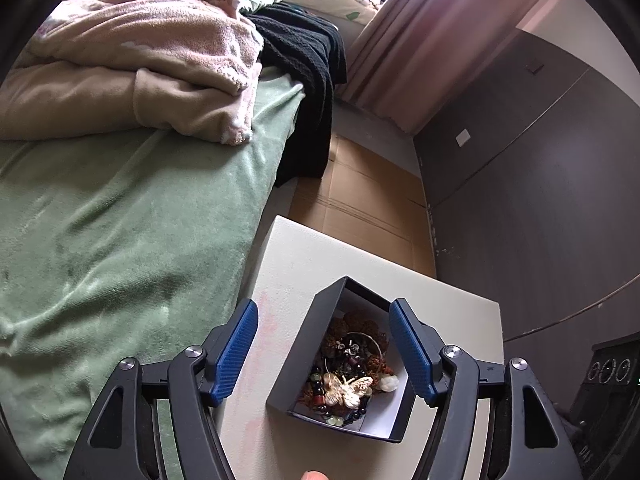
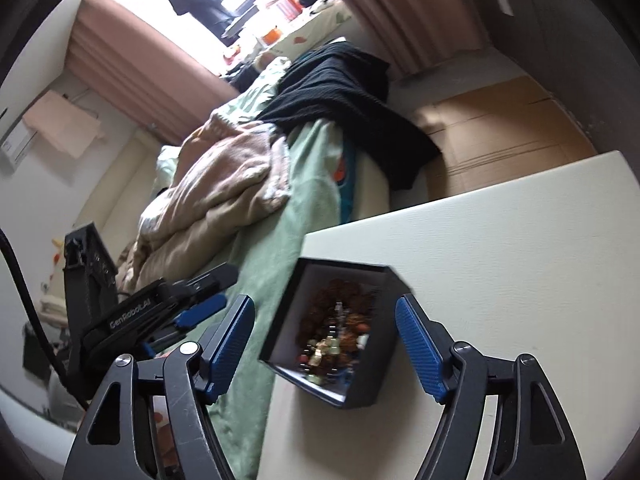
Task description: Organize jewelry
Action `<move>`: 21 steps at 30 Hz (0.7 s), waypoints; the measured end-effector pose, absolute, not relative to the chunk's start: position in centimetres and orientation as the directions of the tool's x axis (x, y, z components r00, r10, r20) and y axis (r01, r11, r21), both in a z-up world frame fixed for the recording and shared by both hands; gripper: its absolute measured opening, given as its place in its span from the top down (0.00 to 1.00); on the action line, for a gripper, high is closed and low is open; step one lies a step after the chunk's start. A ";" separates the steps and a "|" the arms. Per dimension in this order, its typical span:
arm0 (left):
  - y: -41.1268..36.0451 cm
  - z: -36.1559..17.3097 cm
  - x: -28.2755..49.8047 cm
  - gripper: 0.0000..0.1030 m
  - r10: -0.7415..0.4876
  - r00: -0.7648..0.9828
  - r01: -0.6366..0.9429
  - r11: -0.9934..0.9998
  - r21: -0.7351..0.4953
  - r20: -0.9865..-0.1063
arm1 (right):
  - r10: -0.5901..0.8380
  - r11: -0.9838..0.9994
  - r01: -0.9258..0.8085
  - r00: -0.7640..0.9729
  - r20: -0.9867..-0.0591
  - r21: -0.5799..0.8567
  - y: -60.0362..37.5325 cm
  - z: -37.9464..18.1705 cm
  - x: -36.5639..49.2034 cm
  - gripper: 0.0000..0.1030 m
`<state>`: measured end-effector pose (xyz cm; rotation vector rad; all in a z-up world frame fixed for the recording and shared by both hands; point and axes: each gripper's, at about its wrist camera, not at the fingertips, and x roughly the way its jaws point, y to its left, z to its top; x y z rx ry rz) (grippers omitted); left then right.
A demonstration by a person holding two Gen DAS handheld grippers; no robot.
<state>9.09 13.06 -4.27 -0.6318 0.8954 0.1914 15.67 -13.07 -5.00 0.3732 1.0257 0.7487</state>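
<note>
Jaws wide apart, straddling jewelry box (image 1: 320,344)

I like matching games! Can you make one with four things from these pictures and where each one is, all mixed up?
Things:
1. butterfly brooch
2. black box
3. black sweater
4. pink blanket

Places:
A. hanging over the edge of the bed
B. piled on the green bedcover
C. inside the box, on the beads
D. on the white table, in front of the open left claw

Pairs: 1-C, 2-D, 3-A, 4-B
</note>
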 end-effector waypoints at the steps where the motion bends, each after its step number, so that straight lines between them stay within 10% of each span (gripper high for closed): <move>1: 12.9 -4.3 9.1 0.33 -0.096 0.621 -0.409 0.807 -0.426 -0.778 | 0.705 0.707 -0.376 0.321 -0.632 0.598 -13.9 -4.7 15.5 0.29; 13: 6.9 -3.2 8.1 0.00 -0.029 0.624 -0.332 0.895 -0.298 -0.781 | 0.592 0.806 -0.337 0.432 -0.680 0.487 -19.3 -2.0 13.4 0.02; 21: 3.6 -1.6 6.9 0.00 0.021 0.650 -0.313 0.919 -0.242 -0.760 | 0.566 0.824 -0.348 0.496 -0.658 0.446 -22.2 -0.1 11.9 0.00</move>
